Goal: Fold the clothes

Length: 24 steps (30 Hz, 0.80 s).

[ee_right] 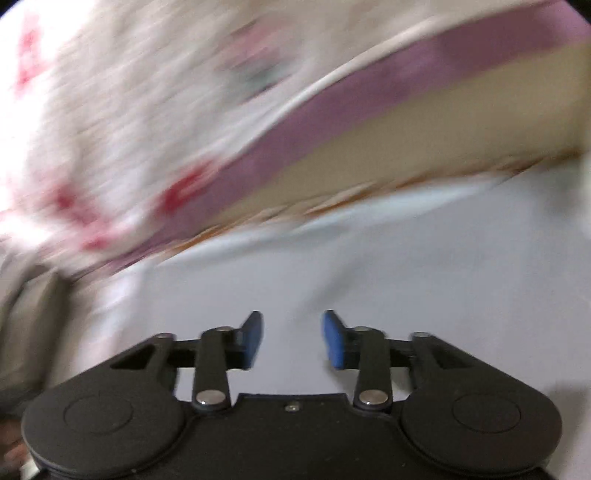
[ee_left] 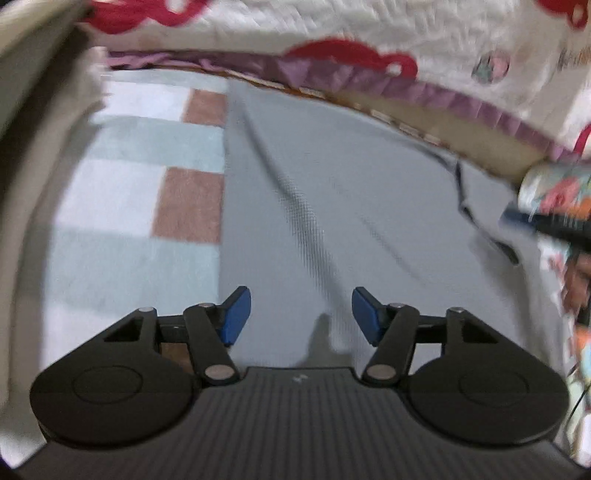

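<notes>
Both grippers over grey garment (ee_left: 332,206): left gripper (ee_left: 301,315) fingers apart, empty; right gripper (ee_right: 293,339) fingers apart, empty.

One grey garment (ee_left: 332,192), one checked mat (ee_left: 140,177), one white-and-red quilt (ee_left: 424,33), two grippers (ee_left: 301,314) (ee_right: 293,339).

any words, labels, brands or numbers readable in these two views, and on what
None can be read.
left gripper: a small pale mark on its ribbed body, too small to read.
white and red quilt: round printed patches and a smudge that may be lettering, blurred.
grey garment: no print visible.
Right wrist view: motion blur, nothing legible.
</notes>
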### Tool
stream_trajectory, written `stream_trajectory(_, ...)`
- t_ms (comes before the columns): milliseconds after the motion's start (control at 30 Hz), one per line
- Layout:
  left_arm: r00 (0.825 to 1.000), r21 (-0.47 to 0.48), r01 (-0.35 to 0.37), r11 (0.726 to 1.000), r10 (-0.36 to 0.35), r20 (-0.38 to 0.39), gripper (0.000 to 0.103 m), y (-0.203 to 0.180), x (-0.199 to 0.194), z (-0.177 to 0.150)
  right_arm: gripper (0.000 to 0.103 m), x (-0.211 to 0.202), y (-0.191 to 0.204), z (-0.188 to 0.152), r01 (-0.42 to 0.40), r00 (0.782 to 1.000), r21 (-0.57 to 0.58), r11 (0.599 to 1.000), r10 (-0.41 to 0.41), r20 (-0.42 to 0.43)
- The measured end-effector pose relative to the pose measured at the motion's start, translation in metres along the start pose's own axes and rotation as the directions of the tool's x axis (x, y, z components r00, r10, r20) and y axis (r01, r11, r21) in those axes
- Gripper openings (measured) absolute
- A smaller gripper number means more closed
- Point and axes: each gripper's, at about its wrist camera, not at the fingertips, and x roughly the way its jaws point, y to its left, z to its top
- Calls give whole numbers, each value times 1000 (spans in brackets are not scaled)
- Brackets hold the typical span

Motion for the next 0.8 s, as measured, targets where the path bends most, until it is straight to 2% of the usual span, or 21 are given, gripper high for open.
stream_trajectory(67, 1000, -38, -17, 999, 17, 7, 60, 3, -12, -14, 35, 12, 49, -26, -147, 985, -36, 988, 143, -96)
stream_trajectory(133, 1000, -106, -16, 994, 16, 7, 60, 10, -15, -26, 37, 22, 98, -55, -266, 950, -107, 958, 241, -200)
stream_trajectory(200, 1000, -195, -19, 981, 18, -8, 60, 20, -12, -41, 38, 34, 142, -83, -350, 897, -166, 922, 280, -341)
stream_trajectory(267, 1000, -262, -9, 965, 4, -21, 60, 27, -11, -55, 47, 46, 182, -111, -420, 832, -215, 881, 280, -478)
stream_trajectory(300, 1000, -288, 20, 957, -25, -14, 60, 28, -15, -60, 48, 50, 195, -123, -431, 814, -241, 870, 260, -519)
stream_trajectory(333, 998, -310, 66, 949, -67, 4, 60, 29, -22, -66, 49, 52, 204, -132, -425, 810, -260, 867, 236, -538)
stream_trajectory(400, 995, -309, 96, 946, -98, 10, 61, 27, -34, -74, 52, 57, 208, -140, -390, 815, -247, 887, 207, -541)
stream_trajectory(433, 994, -307, 109, 945, -110, 12, 63, 26, -40, -78, 54, 57, 205, -144, -377, 818, -217, 900, 215, -533)
stream_trajectory(467, 994, -309, 103, 946, -104, 12, 63, 26, -42, -82, 54, 57, 201, -147, -385, 811, -178, 906, 240, -534)
stream_trajectory(533, 997, -333, 81, 940, -83, 8, 64, 30, -44, -90, 54, 61, 193, -155, -428, 770, -98, 899, 305, -561)
stream_trajectory(567, 997, -367, 67, 928, -75, -8, 64, 35, -40, -93, 54, 64, 193, -162, -450, 743, -72, 890, 328, -584)
stream_trajectory(600, 997, -409, 58, 911, -75, -25, 64, 42, -34, -97, 54, 68, 192, -168, -455, 727, -59, 888, 333, -600)
stream_trajectory(633, 996, -458, 52, 887, -81, -44, 61, 48, -28, -101, 54, 72, 190, -172, -434, 734, -69, 898, 309, -605)
stream_trajectory(667, 995, -469, 62, 881, -89, -35, 62, 49, -30, -102, 54, 73, 192, -175, -417, 745, -87, 905, 286, -603)
stream_trajectory(733, 993, -459, 111, 882, -116, 18, 54, 46, -41, -103, 54, 75, 200, -178, -404, 773, -126, 906, 264, -577)
stream_trajectory(800, 986, -439, 169, 883, -145, 86, 54, 40, -57, -107, 54, 74, 208, -178, -387, 813, -162, 908, 253, -524)
